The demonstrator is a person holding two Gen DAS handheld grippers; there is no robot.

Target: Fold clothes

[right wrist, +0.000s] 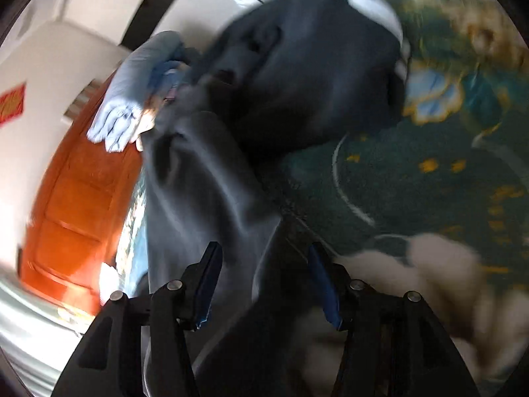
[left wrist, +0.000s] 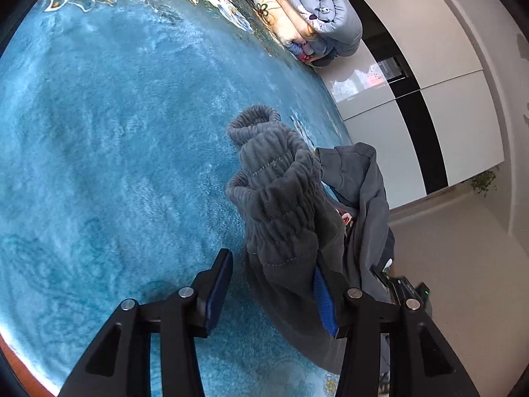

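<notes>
A grey fleece garment [left wrist: 281,198] with a ribbed elastic waistband lies bunched on the blue blanket [left wrist: 115,132], near its right edge. My left gripper [left wrist: 271,264] is open; the garment drapes over its right finger [left wrist: 324,301] and the left finger [left wrist: 220,284] is bare. A smoother grey part [left wrist: 363,192] hangs beside it. In the blurred right wrist view, grey cloth [right wrist: 205,198] hangs between the fingers of my right gripper [right wrist: 264,258], which stand wide apart. A darker bunch [right wrist: 314,76] lies beyond it.
Folded quilts [left wrist: 314,16] are stacked at the blanket's far edge, also seen in the right wrist view [right wrist: 132,92]. White wardrobe doors [left wrist: 429,82] and floor lie right. An orange wooden headboard [right wrist: 76,205] and a beige fluffy item [right wrist: 429,281] show in the right wrist view.
</notes>
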